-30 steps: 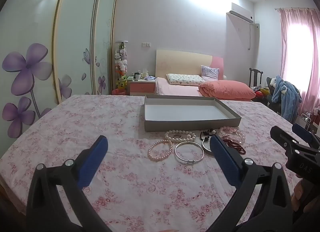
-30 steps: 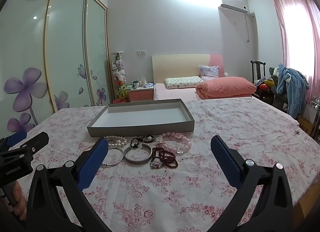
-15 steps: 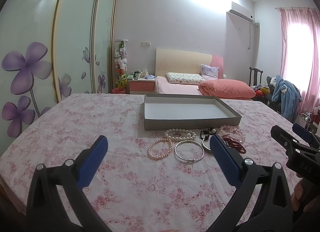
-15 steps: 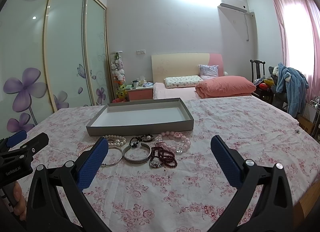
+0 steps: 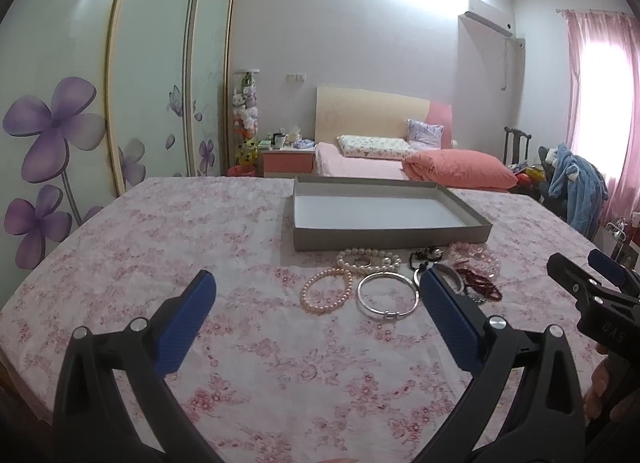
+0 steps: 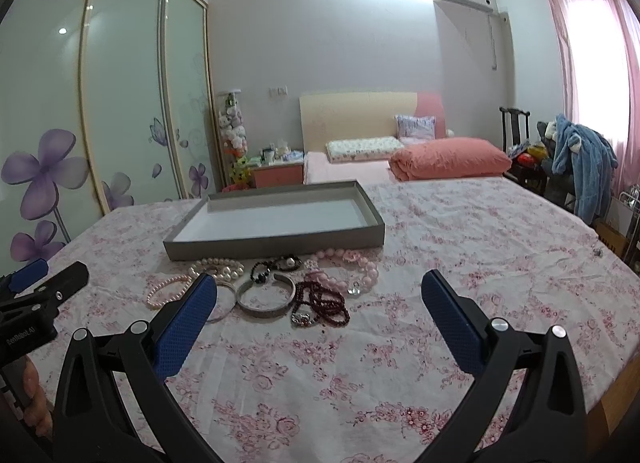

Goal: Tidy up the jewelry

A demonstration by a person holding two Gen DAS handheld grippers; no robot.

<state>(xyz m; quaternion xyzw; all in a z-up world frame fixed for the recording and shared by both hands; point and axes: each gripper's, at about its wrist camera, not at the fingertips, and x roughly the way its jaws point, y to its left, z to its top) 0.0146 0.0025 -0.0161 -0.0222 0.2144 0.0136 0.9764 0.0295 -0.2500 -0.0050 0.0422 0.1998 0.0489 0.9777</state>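
Note:
A shallow grey tray (image 5: 384, 240) (image 6: 276, 248) with a bare white floor sits on the floral tablecloth. In front of it lies a cluster of jewelry: a pink pearl bracelet (image 5: 326, 290) (image 6: 162, 290), a white pearl strand (image 5: 370, 257) (image 6: 218, 268), a thin silver bangle (image 5: 386, 295), a wide silver cuff (image 6: 266, 297), black beads (image 6: 276, 265), dark red beads (image 6: 324, 303) and pale pink beads (image 6: 356, 267). My left gripper (image 5: 318, 299) is open and empty, short of the jewelry. My right gripper (image 6: 320, 299) is open and empty, just short of the cuff and red beads.
The table (image 6: 480, 247) carries a pink floral cloth and drops off at the right and near edges. A bed with a salmon quilt (image 6: 444, 159) stands behind. A chair with a blue garment (image 6: 580, 159) is at the right. Sliding wardrobe doors (image 5: 120, 83) line the left.
Both grippers have drifted slightly forward towards the jewelry. The jaws stay open and nothing on the table has moved.

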